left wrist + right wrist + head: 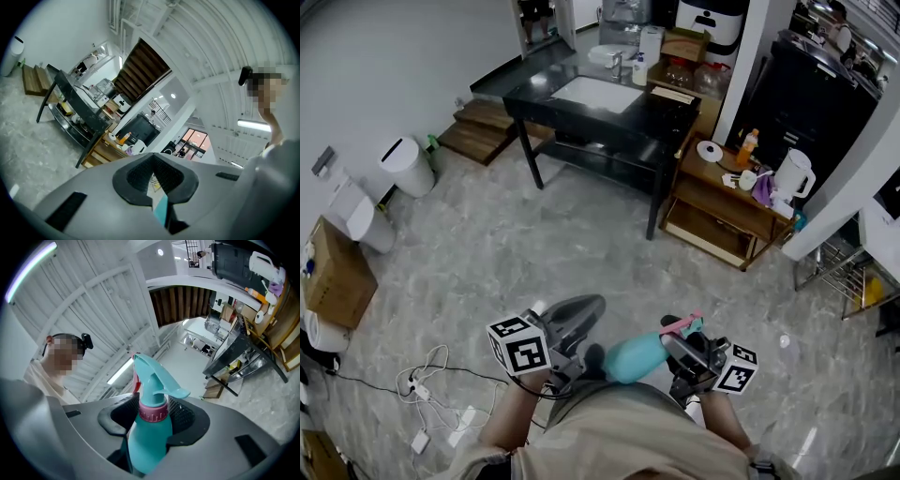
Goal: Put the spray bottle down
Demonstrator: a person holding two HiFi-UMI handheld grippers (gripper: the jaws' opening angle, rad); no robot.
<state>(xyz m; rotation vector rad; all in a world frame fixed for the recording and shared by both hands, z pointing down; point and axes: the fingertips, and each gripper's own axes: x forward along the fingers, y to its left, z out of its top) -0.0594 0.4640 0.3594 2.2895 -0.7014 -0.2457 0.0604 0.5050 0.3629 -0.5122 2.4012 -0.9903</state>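
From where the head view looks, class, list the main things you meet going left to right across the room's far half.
Cardboard box → white bin with a black slot → black table → orange bottle → white kettle.

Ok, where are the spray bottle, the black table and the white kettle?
spray bottle (146, 441), right gripper view, on its teal body.
black table (656, 114), head view, on its bare top.
white kettle (794, 176), head view, on its body.

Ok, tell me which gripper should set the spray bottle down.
Right. The right gripper is clamped on the spray bottle, so it can simply lower it; the left gripper is shut and holds nothing.
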